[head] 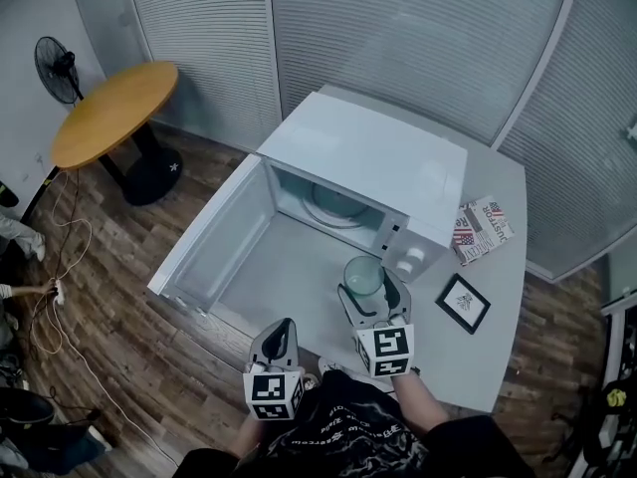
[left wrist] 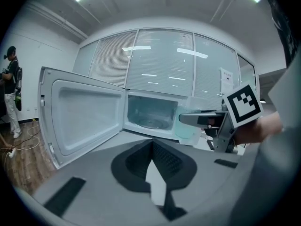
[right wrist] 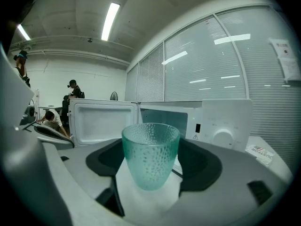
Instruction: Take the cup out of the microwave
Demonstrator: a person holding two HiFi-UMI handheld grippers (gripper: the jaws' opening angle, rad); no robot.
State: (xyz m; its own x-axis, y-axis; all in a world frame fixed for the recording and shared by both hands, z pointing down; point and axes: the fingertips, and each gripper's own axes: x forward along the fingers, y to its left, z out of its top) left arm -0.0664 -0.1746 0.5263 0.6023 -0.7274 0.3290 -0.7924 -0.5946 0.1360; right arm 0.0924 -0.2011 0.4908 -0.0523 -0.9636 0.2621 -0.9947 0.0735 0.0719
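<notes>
The white microwave [head: 370, 157] stands on a grey table [head: 498, 317] with its door [head: 213, 233] swung wide to the left. Its glass turntable [head: 334, 207] is bare. A teal dimpled glass cup [head: 363, 272] is upright in front of the opening, outside the cavity, with my right gripper [head: 369, 290] shut on it. In the right gripper view the cup [right wrist: 150, 154] fills the space between the jaws. My left gripper [head: 283, 336] hangs near the table's front edge, shut and holding nothing. In the left gripper view its jaws meet, and the cup [left wrist: 189, 126] shows to the right.
A magazine [head: 483, 229] and a small black picture frame [head: 463, 303] lie on the table right of the microwave. A round wooden table [head: 114, 108], a fan [head: 57, 68] and floor cables [head: 60, 307] are at the left. A person [left wrist: 11, 91] stands far off.
</notes>
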